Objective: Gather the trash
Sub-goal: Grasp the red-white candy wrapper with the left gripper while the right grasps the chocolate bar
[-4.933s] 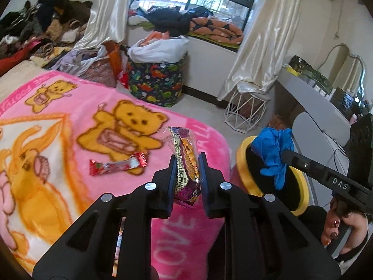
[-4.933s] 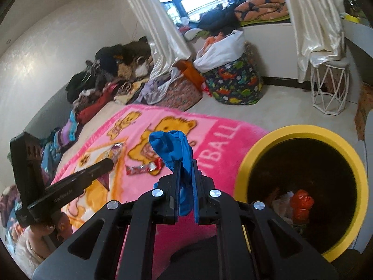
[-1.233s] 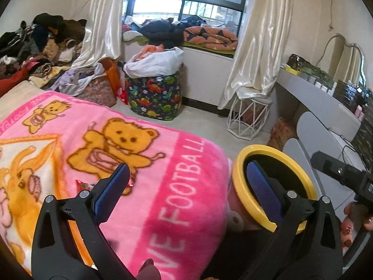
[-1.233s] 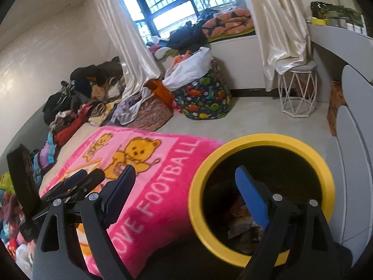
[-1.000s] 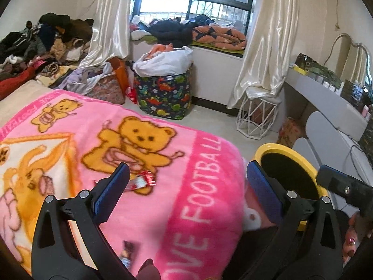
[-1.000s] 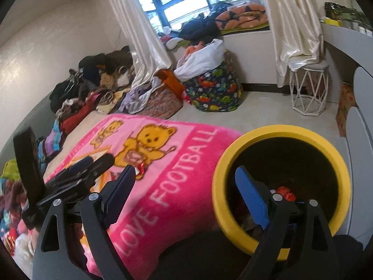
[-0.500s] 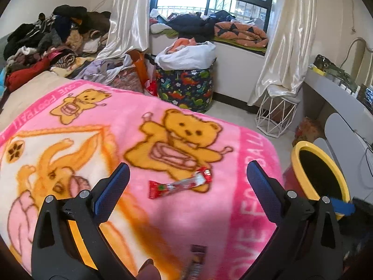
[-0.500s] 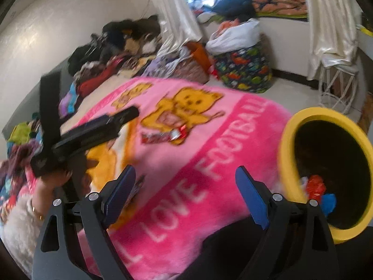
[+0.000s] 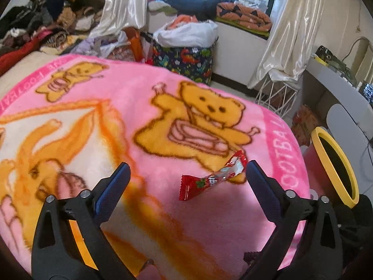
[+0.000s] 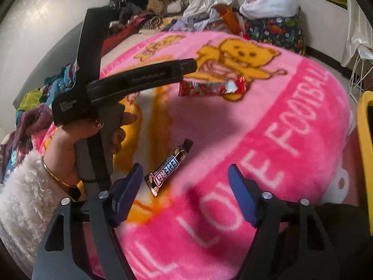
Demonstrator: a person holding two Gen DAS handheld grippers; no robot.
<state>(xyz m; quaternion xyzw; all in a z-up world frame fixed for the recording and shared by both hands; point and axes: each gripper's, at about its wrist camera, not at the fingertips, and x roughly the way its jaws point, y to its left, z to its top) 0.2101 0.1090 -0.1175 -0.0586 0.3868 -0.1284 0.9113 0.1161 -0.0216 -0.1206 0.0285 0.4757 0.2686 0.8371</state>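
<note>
Both grippers have swung from the yellow bin (image 9: 335, 165) back over the blanket (image 9: 116, 107): the empty left gripper (image 9: 186, 182) gapes around the red wrapper (image 9: 212, 179), while the right gripper (image 10: 184, 186), jaws closing on nothing, nears the dark Energy wrapper (image 10: 167, 168), so 2 pieces remain

Blanket (image 9: 209, 221): pink fleece, fuzzy nap, matt. Red wrapper (image 9: 211, 179): glossy crinkled foil-plastic, catching light. Dark bar wrapper (image 10: 168, 167): smooth shiny film. Left tongs (image 9: 186, 177) and right tongs (image 10: 185, 184): matt black plastic frames, blue textured pads, bright metal screws. Sleeve (image 10: 25, 193): white shaggy pile. Bin rim (image 9: 335, 163): smooth yellow plastic. Curtains (image 9: 284, 35): satin sheen.
</note>
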